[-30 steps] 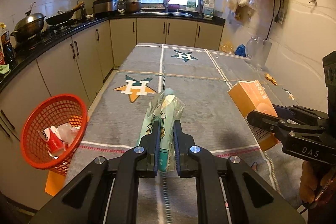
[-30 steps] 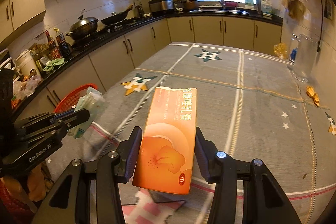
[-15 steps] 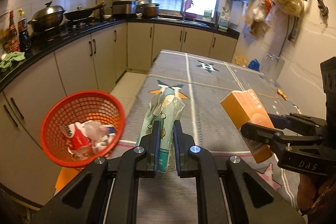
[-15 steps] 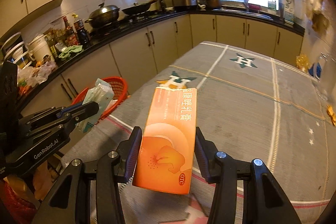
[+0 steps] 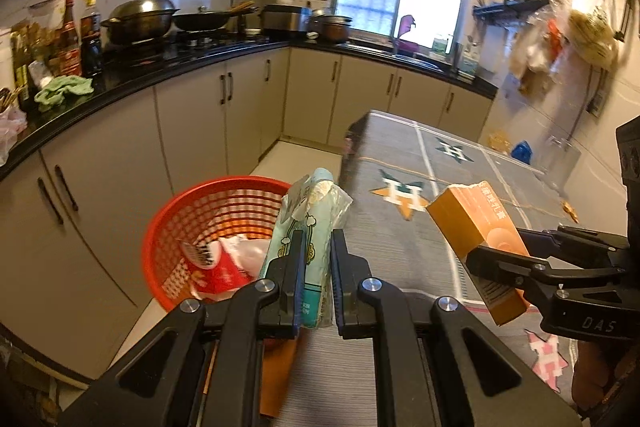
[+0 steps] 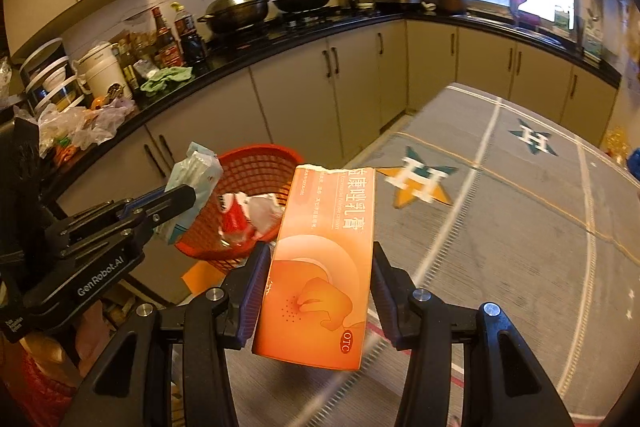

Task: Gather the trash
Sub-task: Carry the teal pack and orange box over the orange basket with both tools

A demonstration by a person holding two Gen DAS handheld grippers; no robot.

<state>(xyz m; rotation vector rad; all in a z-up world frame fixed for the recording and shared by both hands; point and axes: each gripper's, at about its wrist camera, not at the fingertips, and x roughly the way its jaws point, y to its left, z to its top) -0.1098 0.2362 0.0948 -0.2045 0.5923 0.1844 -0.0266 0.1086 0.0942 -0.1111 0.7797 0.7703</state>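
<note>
My left gripper [image 5: 315, 251] is shut on a pale green plastic wrapper [image 5: 310, 223], which stands up between its fingers. It hangs by the table's left edge, just right of a red mesh basket [image 5: 176, 227]. The basket holds a red-and-white packet [image 5: 212, 267] and crumpled plastic. My right gripper [image 6: 318, 267] is shut on a torn orange carton [image 6: 324, 267], held flat above the table's near left part. In the right wrist view the red basket [image 6: 256, 167] lies beyond the carton, with the left gripper [image 6: 188, 193] and its wrapper [image 6: 196, 173] to its left. The carton [image 5: 476, 227] and right gripper [image 5: 480, 257] show at the right of the left wrist view.
A grey cloth with star emblems covers the table [image 6: 520, 227]. Beige cabinets under a black counter [image 5: 180, 79] run along the left with woks, bottles and a green rag. Bags hang from a wall rack [image 5: 580, 23]. An orange sheet [image 6: 200, 275] lies below the basket.
Both grippers have swung left with their loads, from over the table's middle to its left edge. The red basket now sits close in front of both.
</note>
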